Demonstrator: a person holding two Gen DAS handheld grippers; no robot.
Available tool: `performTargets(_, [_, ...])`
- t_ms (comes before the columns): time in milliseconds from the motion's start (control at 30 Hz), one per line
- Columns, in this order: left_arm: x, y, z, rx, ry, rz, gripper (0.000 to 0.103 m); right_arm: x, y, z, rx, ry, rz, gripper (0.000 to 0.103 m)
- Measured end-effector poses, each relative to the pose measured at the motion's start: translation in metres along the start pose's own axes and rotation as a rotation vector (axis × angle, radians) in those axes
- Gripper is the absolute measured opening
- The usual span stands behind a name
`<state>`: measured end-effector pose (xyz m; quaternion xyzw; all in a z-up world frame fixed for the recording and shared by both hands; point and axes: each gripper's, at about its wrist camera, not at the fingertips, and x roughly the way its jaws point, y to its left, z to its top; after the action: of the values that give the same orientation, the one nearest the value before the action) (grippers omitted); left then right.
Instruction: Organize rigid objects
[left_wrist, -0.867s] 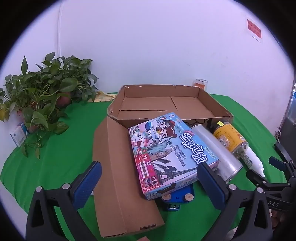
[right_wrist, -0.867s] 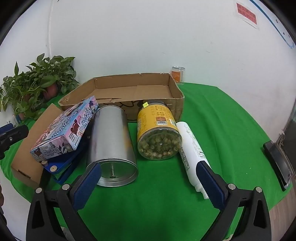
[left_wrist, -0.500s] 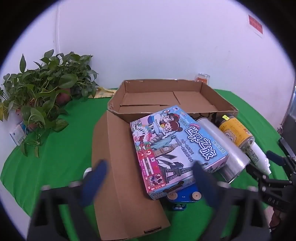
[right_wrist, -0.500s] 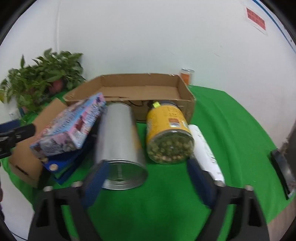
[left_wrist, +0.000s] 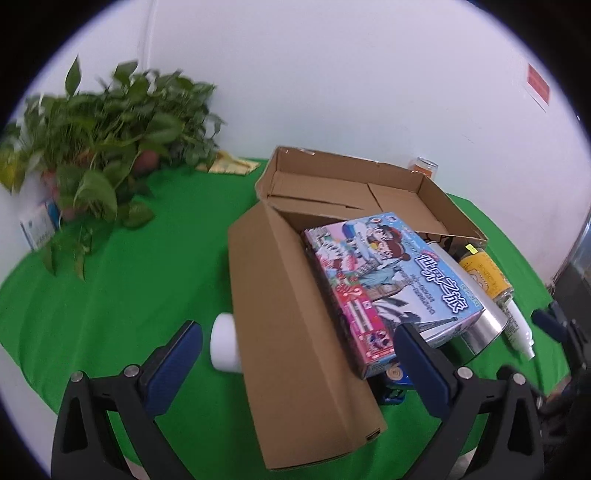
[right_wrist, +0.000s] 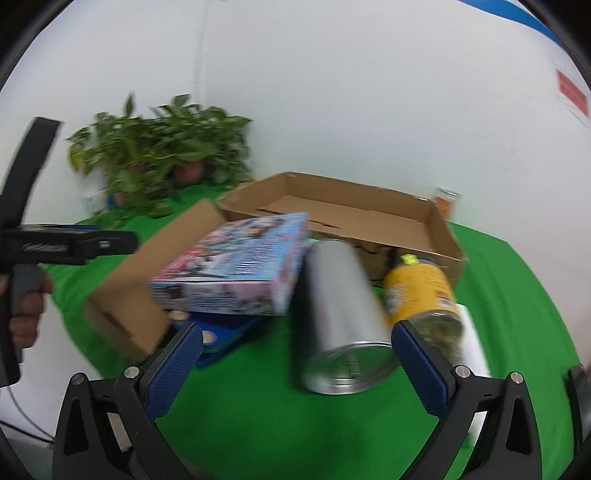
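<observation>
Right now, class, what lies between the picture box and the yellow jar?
The silver tin lies on its side between the picture box and the yellow jar, clearest in the right wrist view.

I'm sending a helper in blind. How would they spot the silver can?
Find the open cardboard box on the green cloth. In front lies the silver can on its side, between the cartoon game box and yellow jar: bare metal, no label.

- The cardboard box (left_wrist: 373, 192) at the table's back edge stands open and bare inside, free from above.
- Its flap (left_wrist: 291, 332), the game box (left_wrist: 391, 288), steel can (right_wrist: 340, 325), yellow jar (right_wrist: 421, 291) and white bottle (left_wrist: 519, 328) crowd the middle.
- Green cloth (left_wrist: 129, 280) toward the left edge lies free up to the plant (left_wrist: 107, 140).
</observation>
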<state>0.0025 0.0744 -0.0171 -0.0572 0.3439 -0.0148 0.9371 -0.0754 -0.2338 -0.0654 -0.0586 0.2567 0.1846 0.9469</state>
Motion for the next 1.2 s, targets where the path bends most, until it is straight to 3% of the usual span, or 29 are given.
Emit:
performTargets(167, [0.011,0.02,-0.011,-0.109,0.106,-0.109,0.103,-0.012,0.053,0.006,-0.043,-0.003,0.216,0.103])
performTargets(233, [0.014,0.025,-0.018,-0.15,0.135,-0.169,0.101,-0.011,0.073,0.009,-0.061,0.014,0.263,0.103])
performTargets(367, [0.027,0.041,-0.026,-0.297,0.222,-0.375,0.099,-0.002,0.108,0.015,-0.097,0.057,0.312,0.101])
performTargets(400, [0.03,0.043,-0.027,-0.305,0.236,-0.39,0.098,0.002,0.113,0.016,-0.096,0.072,0.323,0.099])
performTargets(467, [0.03,0.045,-0.027,-0.31,0.235,-0.418,0.091,0.008,0.128,0.018,-0.093,0.104,0.358,0.087])
performTargets(500, [0.029,0.047,-0.027,-0.318,0.235,-0.434,0.08,0.015,0.128,0.019,-0.092,0.123,0.366,0.082])
performTargets(533, [0.028,0.052,-0.028,-0.332,0.237,-0.46,0.071,0.019,0.131,0.021,-0.093,0.138,0.373,0.072])
performTargets(567, [0.027,0.055,-0.028,-0.345,0.242,-0.485,0.068,0.021,0.136,0.02,-0.095,0.151,0.384,0.063])
performTargets(667, [0.02,0.057,-0.025,-0.331,0.236,-0.52,0.064,0.027,0.136,0.022,-0.082,0.153,0.383,0.062])
performTargets(900, [-0.011,0.039,-0.009,-0.18,0.161,-0.474,0.064,0.044,0.106,0.024,0.104,0.169,0.553,0.067])
performTargets(967, [-0.022,0.033,-0.006,-0.142,0.14,-0.523,0.064,0.049,0.091,0.016,0.162,0.193,0.603,0.066])
performTargets(1067, [-0.017,0.028,-0.008,-0.127,0.157,-0.587,0.064,0.048,0.076,-0.001,0.198,0.216,0.578,0.066])
performTargets(1200, [-0.006,0.048,-0.02,-0.196,0.184,-0.586,0.064,0.04,0.058,-0.013,0.173,0.214,0.452,0.066])
